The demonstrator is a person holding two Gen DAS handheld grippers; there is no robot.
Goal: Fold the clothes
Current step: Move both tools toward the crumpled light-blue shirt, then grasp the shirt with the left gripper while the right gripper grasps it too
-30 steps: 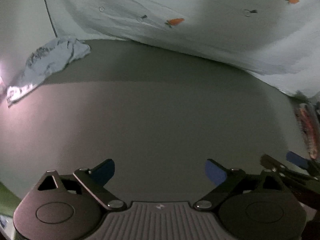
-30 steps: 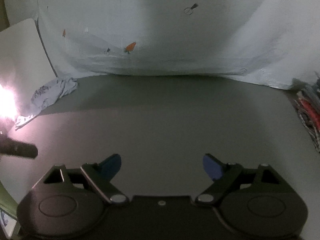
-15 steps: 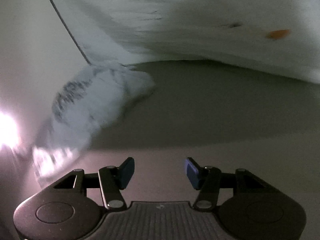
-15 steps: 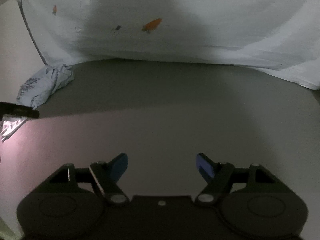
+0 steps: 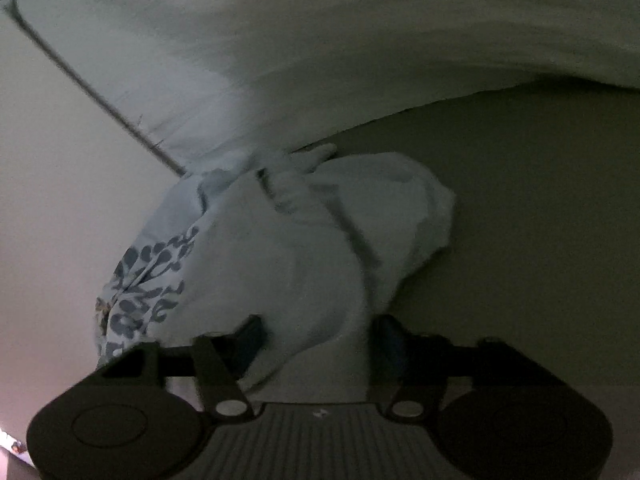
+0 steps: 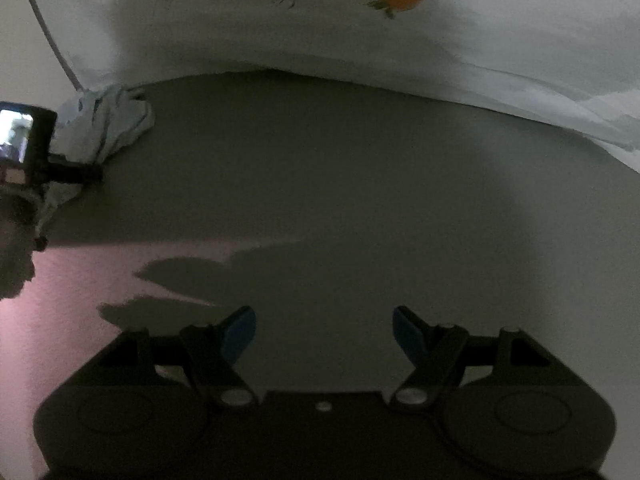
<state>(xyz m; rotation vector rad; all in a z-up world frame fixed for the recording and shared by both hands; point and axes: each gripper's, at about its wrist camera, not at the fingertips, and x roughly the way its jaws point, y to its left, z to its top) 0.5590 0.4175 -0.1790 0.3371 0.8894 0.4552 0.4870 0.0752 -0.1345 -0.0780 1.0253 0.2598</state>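
My left fingers (image 5: 250, 338) have just been closing and now sit either side of a fold of the crumpled garment (image 5: 304, 248), the left gripper (image 5: 318, 340) seemingly pinching it. That pale garment, leaf-printed on one side, lies bunched on the grey table (image 5: 540, 220) against the white carrot-print sheet (image 6: 400, 32). My right gripper (image 6: 324, 330) is spread, empty, well right of the garment

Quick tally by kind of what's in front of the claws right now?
Crumpled garments: 1, pale blue with a dark leaf print, between the left claw's fingers
Carrot-print sheets: 1
Claws: 2, right claw open, nothing in it
Total: 4
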